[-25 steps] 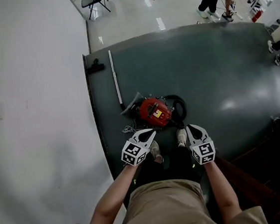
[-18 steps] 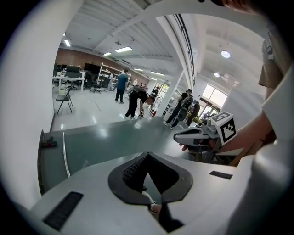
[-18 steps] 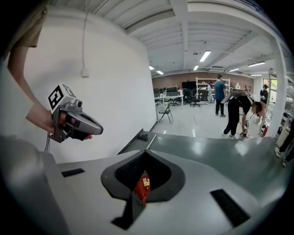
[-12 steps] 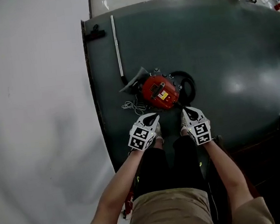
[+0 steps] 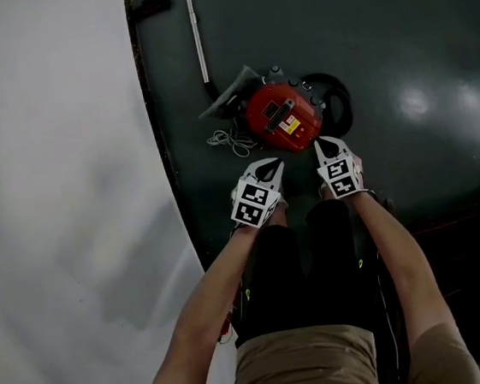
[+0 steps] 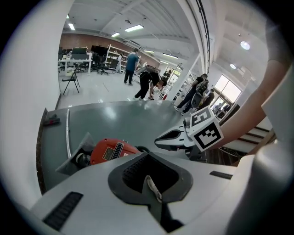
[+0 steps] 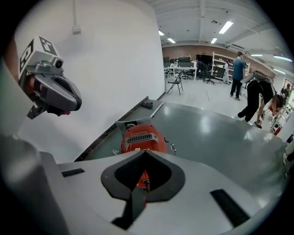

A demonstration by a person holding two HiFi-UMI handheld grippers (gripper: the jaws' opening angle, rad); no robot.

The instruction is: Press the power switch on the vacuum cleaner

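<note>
The red vacuum cleaner [image 5: 286, 117] lies on a dark grey mat [image 5: 402, 30], with a black hose loop [image 5: 339, 102] to its right. My left gripper [image 5: 272, 169] hovers just short of the vacuum's near left side, jaws together and empty. My right gripper [image 5: 324, 142] points at its near right edge, also shut on nothing. The left gripper view shows the vacuum [image 6: 112, 150] ahead of the closed left gripper [image 6: 153, 186], with the right gripper [image 6: 167, 137] alongside. In the right gripper view the red body [image 7: 140, 137] sits straight beyond the closed right gripper [image 7: 144, 182].
A metal wand [image 5: 196, 32] and a black floor nozzle [image 5: 149, 2] lie on the mat beyond the vacuum. A loose white cord [image 5: 232, 139] lies by its left side. A white wall [image 5: 48, 166] borders the mat on the left. People [image 7: 255, 98] stand far off.
Both grippers have dropped toward the floor and closed in on the vacuum. The vacuum now looks larger and nearer in the head view. Both jaws stay shut.
</note>
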